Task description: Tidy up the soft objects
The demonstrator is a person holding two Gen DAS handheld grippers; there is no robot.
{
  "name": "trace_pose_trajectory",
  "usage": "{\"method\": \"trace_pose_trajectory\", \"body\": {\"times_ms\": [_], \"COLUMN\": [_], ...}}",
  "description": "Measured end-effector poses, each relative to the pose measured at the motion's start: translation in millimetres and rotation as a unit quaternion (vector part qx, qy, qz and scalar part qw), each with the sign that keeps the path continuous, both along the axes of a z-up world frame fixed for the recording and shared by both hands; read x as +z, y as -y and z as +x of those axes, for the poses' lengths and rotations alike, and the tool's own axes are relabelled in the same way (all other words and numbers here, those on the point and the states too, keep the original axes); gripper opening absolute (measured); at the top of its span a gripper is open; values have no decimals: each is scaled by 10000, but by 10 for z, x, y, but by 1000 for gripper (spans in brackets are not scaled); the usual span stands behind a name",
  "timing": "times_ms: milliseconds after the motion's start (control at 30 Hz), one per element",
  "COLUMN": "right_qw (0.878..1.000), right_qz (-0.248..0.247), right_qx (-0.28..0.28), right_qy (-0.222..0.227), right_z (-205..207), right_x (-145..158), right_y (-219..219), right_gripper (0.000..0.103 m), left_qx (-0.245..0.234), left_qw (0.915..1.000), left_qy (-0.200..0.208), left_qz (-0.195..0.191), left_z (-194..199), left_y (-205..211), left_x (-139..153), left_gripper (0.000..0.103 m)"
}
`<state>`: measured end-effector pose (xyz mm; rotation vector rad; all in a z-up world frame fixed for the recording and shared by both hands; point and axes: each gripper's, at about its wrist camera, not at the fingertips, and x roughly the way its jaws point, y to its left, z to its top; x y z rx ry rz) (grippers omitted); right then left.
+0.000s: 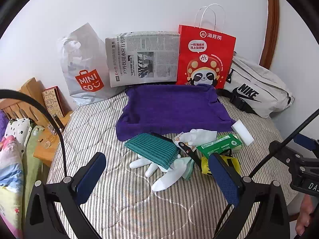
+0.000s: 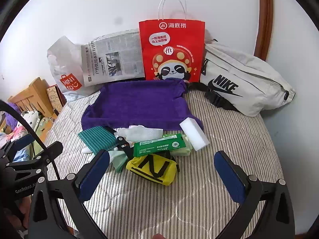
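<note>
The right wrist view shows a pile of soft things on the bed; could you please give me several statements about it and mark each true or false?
1. Both tongs, left and right, are open and hold nothing. True.
2. The yellow pouch lies inside the purple tray. False: it lies on the striped quilt, in front of the tray.
3. The white sponge touches the tray's front corner. True.
4. The red bag lies flat. False: it stands upright against the wall.
5. The green wipes pack sits behind the pouch. True.
</note>
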<state>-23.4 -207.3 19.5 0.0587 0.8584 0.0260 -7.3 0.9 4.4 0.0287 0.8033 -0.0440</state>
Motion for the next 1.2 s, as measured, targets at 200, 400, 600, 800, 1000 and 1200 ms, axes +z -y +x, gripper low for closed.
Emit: {"method": "trace_pose_trajectory", "body": {"times_ms": [200,400,600,800,1000,1200], "right_qw": [10000,10000,10000,10000,10000,10000], "right_qz": [15,12,6,12,7,5], "right_qx": [20,18,40,47,51,52], "right_qy": [8,4,34,46,35,32], "right_z": [-11,-24,-39,-61,-66,-66], "right_x": [6,6,18,25,24,29], "right_y": [-3,-10,-24,-49,-57,-51], "right_gripper": [103,103,103,103,103,103], "left_qx": [4,8,11,19,3,10], "left_qw": [10000,10000,10000,10000,10000,10000], "left_qy": [-3,7,22,13,13,15], "left_qz": [6,16,26,33,36,51], "left_z": [-2,-12,-27,-30,-27,-43], "left_y": [-20,-13,-21,-26,-36,-45], "left_x": [-3,-14,-26,-22,-21,-26], "left_gripper": [103,103,103,103,103,103]}}
